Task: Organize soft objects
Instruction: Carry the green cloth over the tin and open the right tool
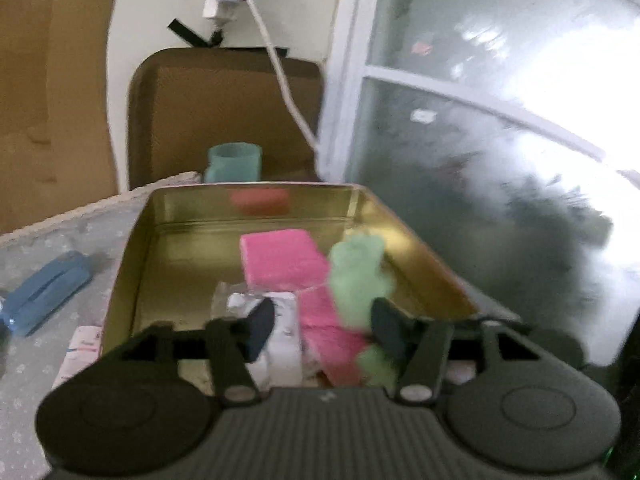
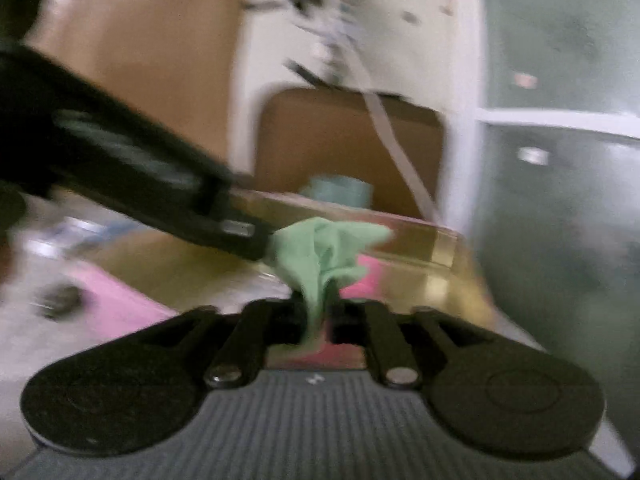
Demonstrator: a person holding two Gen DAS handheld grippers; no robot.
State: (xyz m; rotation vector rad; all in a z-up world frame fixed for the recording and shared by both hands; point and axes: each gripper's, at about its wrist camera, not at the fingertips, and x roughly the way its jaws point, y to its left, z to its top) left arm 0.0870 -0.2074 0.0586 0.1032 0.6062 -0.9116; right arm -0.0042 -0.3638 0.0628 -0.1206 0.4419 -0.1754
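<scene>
Pink sponges (image 1: 280, 258) already lie in the gold tin (image 1: 176, 232) at frame centre. Right tongs (image 2: 318, 316) pinch the green cloth (image 2: 324, 248); left tongs (image 1: 320, 326) gape empty. Blue item (image 1: 48, 292) remains on the worktop, lower left.

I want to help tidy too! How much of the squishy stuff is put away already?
Quite a bit. The gold tin already holds pink sponges and a white packet. Right now the right gripper is pinching the green cloth just above the tin, with the left gripper open beside it. Still outside on the table: a blue object and a pink-and-white packet.
</scene>
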